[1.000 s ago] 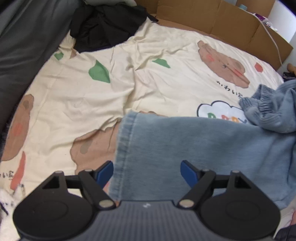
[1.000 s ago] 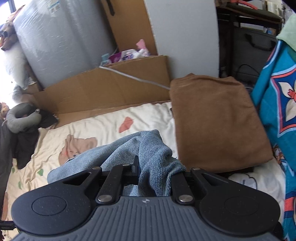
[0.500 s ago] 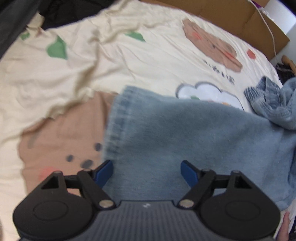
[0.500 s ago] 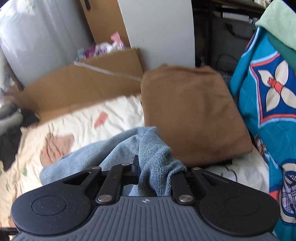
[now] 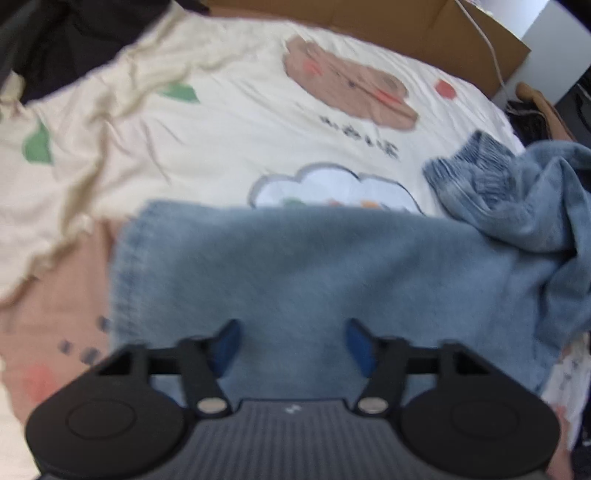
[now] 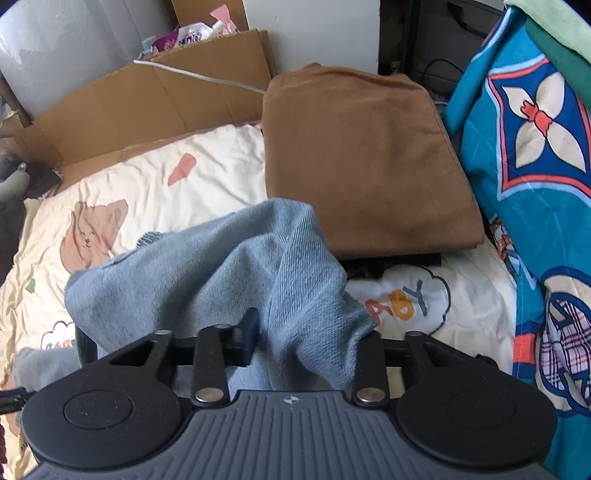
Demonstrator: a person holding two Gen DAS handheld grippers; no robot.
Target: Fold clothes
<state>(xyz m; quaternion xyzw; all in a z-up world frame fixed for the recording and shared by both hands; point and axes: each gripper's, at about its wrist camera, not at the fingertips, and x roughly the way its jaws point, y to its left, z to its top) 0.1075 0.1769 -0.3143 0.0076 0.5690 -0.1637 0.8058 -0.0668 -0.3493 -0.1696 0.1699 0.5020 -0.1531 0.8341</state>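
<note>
Left gripper [image 5: 291, 341], jaws apart, above the flat denim jeans [image 5: 314, 273]. Right gripper [image 6: 308, 339], jaws opening, a raised denim fold between them. Cartoon-print bedsheet [image 5: 229, 136] beneath.

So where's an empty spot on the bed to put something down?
Bare sheet lies between the blue jeans and the cardboard. The right side is crowded: the folded brown cloth sits beside the teal blanket.

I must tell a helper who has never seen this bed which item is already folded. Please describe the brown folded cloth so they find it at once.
Look at the cream cartoon bedsheet with bears. At its far end, beside the teal patterned blanket, lies the brown folded cloth. It is plain, flat and squared, unlike the crumpled blue denim garment nearer the camera.
</note>
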